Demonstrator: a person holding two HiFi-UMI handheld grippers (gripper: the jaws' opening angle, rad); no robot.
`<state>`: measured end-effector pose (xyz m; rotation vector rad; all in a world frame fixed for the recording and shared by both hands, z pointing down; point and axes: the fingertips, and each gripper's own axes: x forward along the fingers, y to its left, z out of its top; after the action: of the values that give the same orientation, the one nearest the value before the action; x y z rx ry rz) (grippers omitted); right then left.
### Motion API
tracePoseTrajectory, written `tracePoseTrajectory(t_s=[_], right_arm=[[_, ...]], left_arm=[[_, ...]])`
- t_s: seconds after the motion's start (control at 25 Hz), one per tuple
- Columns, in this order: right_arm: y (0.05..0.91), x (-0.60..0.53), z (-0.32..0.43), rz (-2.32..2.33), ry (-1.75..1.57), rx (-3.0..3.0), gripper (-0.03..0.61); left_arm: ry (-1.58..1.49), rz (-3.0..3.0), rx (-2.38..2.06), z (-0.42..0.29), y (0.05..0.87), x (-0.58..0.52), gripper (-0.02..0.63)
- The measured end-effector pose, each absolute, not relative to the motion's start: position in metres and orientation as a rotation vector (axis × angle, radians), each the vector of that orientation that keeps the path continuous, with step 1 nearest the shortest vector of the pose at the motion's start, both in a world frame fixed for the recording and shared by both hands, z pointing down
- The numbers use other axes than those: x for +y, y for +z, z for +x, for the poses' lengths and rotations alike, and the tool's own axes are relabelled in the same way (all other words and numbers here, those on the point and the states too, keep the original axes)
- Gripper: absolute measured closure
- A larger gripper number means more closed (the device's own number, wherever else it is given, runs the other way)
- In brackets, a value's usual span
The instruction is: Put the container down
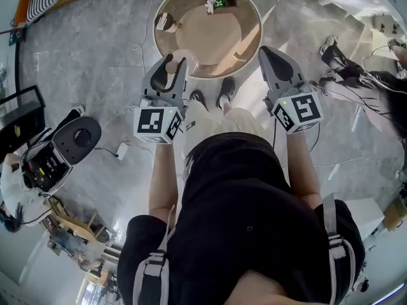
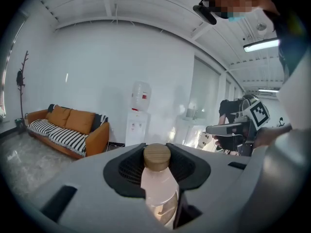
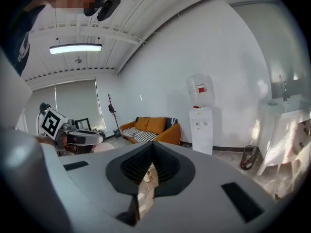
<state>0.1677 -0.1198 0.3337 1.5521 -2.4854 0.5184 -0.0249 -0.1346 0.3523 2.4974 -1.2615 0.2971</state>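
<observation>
While the left gripper point(image 2: 156, 168) grips the bottle point(image 2: 159, 195) in the air near the round table point(image 1: 253, 43), set-down is not yet done; the right gripper point(image 3: 148, 171) is clenched, empty.

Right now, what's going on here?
A person standing at a round table holds a gripper in each hand. The left gripper is shut on a pale pink bottle with a wooden cap, held near the table's near edge and not yet set down. The right gripper is shut and empty.
</observation>
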Motion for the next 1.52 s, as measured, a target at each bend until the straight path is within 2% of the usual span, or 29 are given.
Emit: tracePoseTrajectory(t_s=[0.52, 1.52], right_arm=[[0.391, -0.131, 0.148, 1.426, 0.605, -2.467, 0.574], [0.523, -0.169, 0.135, 1.398, 0.726, -2.306, 0.574]], left_arm=[[0.302, 2.499, -1.205, -0.007, 0.411, -0.159, 0.474], [0.498, 2.646, -1.111, 0.034, 0.625, -0.23, 0.474]])
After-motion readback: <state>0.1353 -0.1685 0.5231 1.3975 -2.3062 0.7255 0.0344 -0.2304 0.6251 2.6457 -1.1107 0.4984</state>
